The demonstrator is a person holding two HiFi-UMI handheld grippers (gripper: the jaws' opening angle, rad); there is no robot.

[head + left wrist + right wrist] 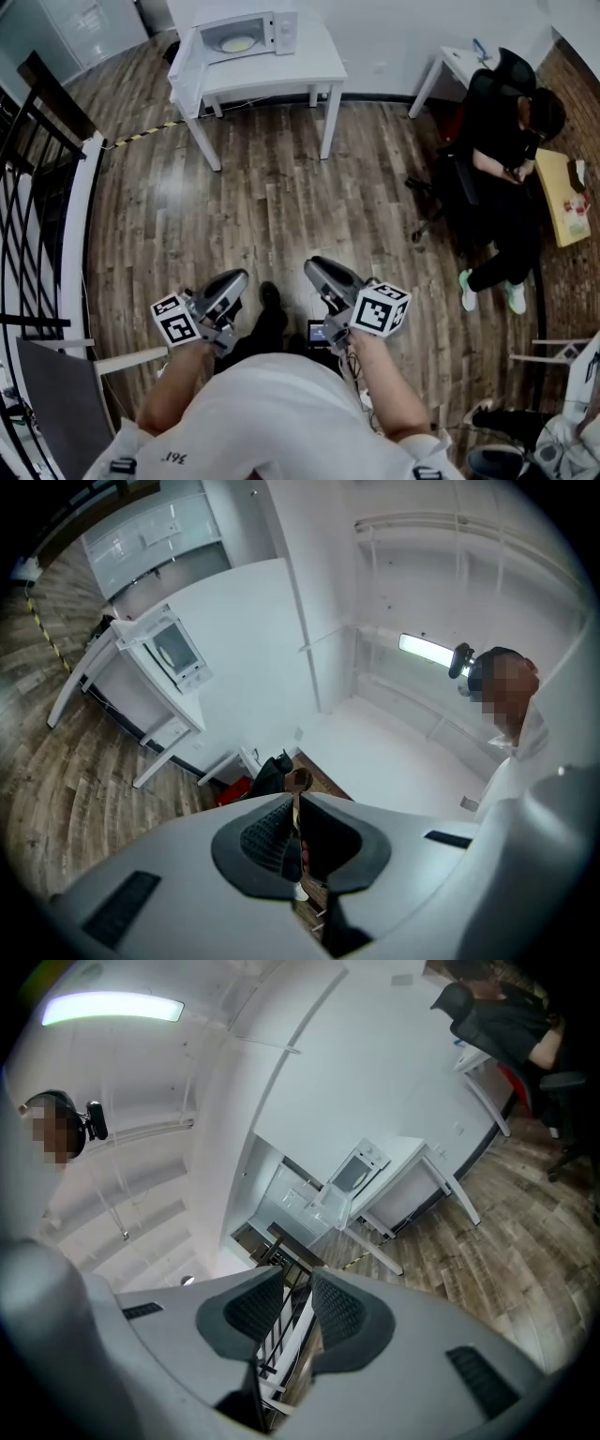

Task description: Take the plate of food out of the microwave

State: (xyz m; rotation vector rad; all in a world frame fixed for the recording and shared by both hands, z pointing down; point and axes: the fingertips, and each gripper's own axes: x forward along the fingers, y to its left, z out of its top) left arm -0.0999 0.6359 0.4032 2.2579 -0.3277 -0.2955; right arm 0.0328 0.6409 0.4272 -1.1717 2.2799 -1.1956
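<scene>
Plate of food (236,42) untouched in the distant microwave (272,28); left gripper (239,277) pressed together, right gripper (315,268) spread, both empty.

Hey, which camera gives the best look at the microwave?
The head view: the microwave stands near upright on the white table, front toward the camera, with the plate visible inside. Both gripper views show it far off, small and tilted, and the plate can't be made out there.

White microwave (248,36), upright on the far table (319,66); a pale yellowish plate of food (236,43) apparently sits inside.
</scene>
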